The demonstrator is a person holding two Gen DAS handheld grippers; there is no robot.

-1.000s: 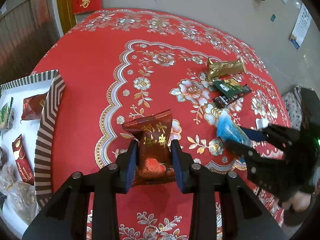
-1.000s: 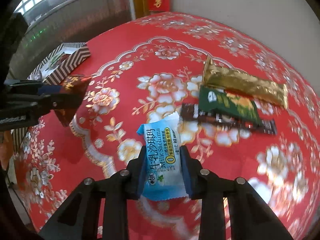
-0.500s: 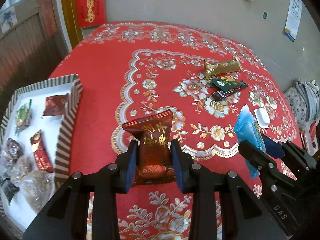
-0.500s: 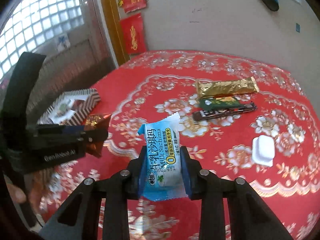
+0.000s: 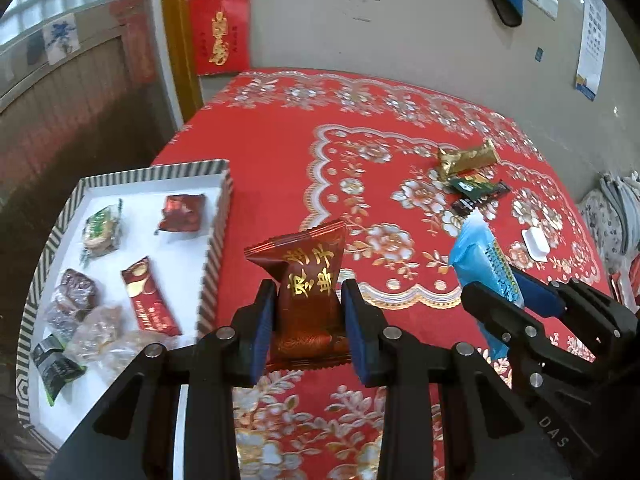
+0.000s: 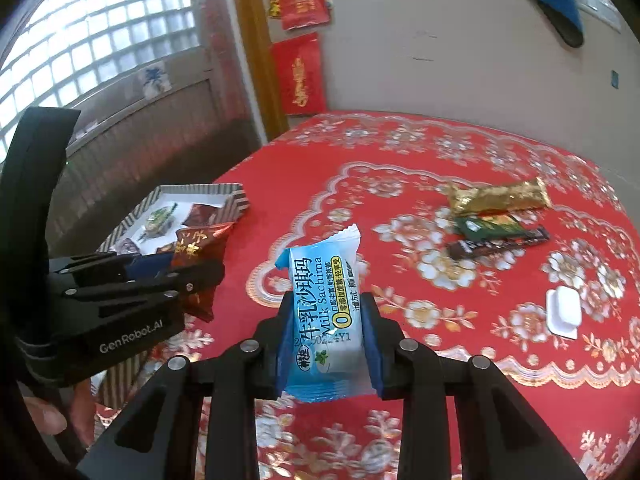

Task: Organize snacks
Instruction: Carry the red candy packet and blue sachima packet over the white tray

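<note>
Left of the bench's [image 5: 280, 128] red cloth, the striped tray [image 5: 216, 240] shows its full contents only in the left view; open cloth lies between tray and bar cluster [image 6: 496, 220]. Left hand-held gripper [image 5: 308, 320] clamps a red packet [image 5: 310, 280]; right hand-held gripper [image 6: 326, 344] clamps a blue Sachima packet [image 6: 324, 308], both above the bench.

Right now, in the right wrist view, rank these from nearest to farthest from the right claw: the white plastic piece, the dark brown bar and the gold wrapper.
1. White plastic piece, on the cloth to the right of the right claw.
2. Dark brown bar, farther up on the right.
3. Gold wrapper, just beyond it, toward the wall.
</note>
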